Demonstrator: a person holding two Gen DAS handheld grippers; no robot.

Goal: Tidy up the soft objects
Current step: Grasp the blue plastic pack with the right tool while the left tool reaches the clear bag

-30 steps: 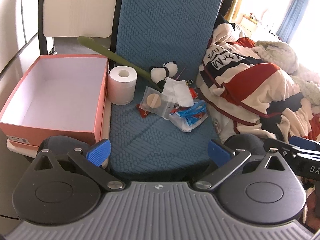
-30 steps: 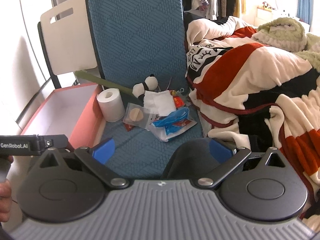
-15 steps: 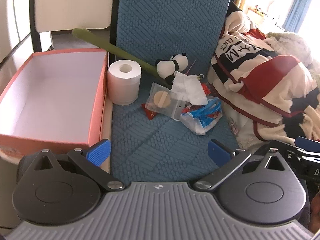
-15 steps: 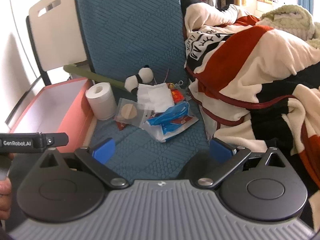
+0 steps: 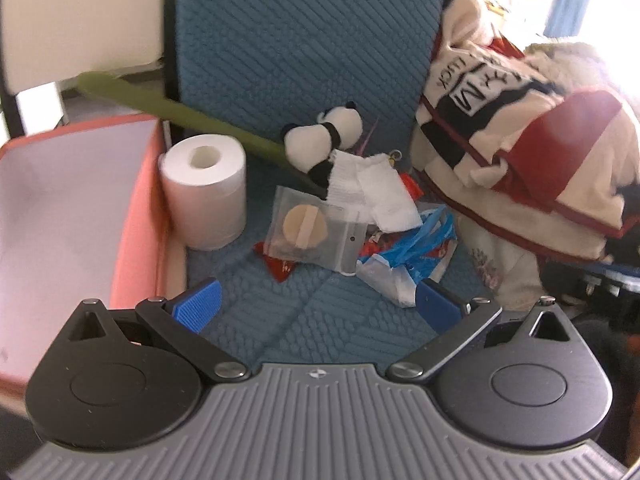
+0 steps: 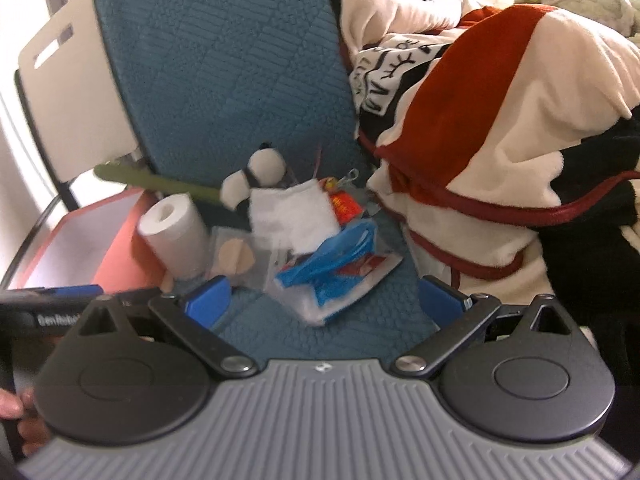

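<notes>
A small panda plush (image 5: pixel 320 140) (image 6: pixel 252 178) lies on a blue quilted chair seat (image 5: pixel 280 320), its back against a green stick (image 5: pixel 180 114). Beside it lie a white cloth (image 5: pixel 372 188) (image 6: pixel 292 216), a clear pouch with a tan puff (image 5: pixel 312 232) (image 6: pixel 236 258), a blue and white plastic bag (image 5: pixel 412 252) (image 6: pixel 336 276) and a toilet roll (image 5: pixel 204 192) (image 6: pixel 176 236). My left gripper (image 5: pixel 316 306) is open and empty above the seat's front. My right gripper (image 6: pixel 324 304) is open and empty, just short of the plastic bag.
An open pink box (image 5: pixel 72 216) (image 6: pixel 80 252) stands left of the chair. A red, cream and black blanket (image 5: pixel 532 152) (image 6: pixel 500 128) is heaped on the right. A white chair back (image 6: pixel 72 92) stands behind the box. Red snack wrappers (image 6: pixel 344 204) lie in the pile.
Both grippers have moved forward and lower toward the pile on the seat, which now looks larger. Both stay open. Nothing on the seat has moved.
</notes>
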